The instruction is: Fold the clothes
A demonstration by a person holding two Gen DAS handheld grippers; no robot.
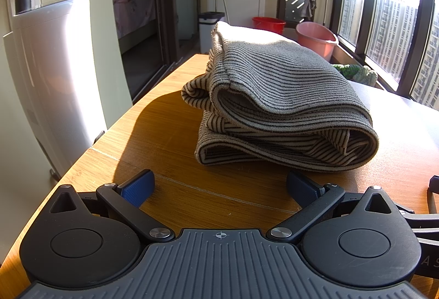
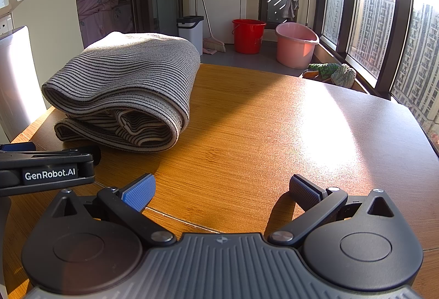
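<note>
1. Striped knit garment [image 1: 277,106]: beige with thin dark stripes, folded into a thick stack of several layers. It lies on the wooden worktop [image 1: 170,139], toward the side nearest the white appliance [image 1: 55,73]. Rolled fold faces the cameras; lower layers show loose, uneven edges at the near corner.

2. Left tongs [image 1: 219,189]: released, blue pads spread wide, nothing between them. They hover low over the worktop just short of the garment's near edge, not touching it.

3. Right tongs [image 2: 222,193]: released, pads wide apart, holding nothing. They sit over bare worktop, with the garment [image 2: 123,90] off to the left and well apart.

4. Background, not in use: red bucket [image 2: 248,35], pink basin [image 2: 296,45], lidded bin [image 2: 190,30], broom [image 2: 211,43], green cloth bundle [image 2: 332,71] near the window.

5. Status, as judged: folding looks nearly or fully done; what remains is likely tidying or a final squaring of the stack.

6. Handling note: if the stack is to be neatened, bring both tongs to opposite near corners, pinch all layers together and not only the top 1, and press flat afterward. The knit is thick and springy, so the rolled edge may bulge open; a shallow grip risks dragging the upper layer off the lower ones.
</note>
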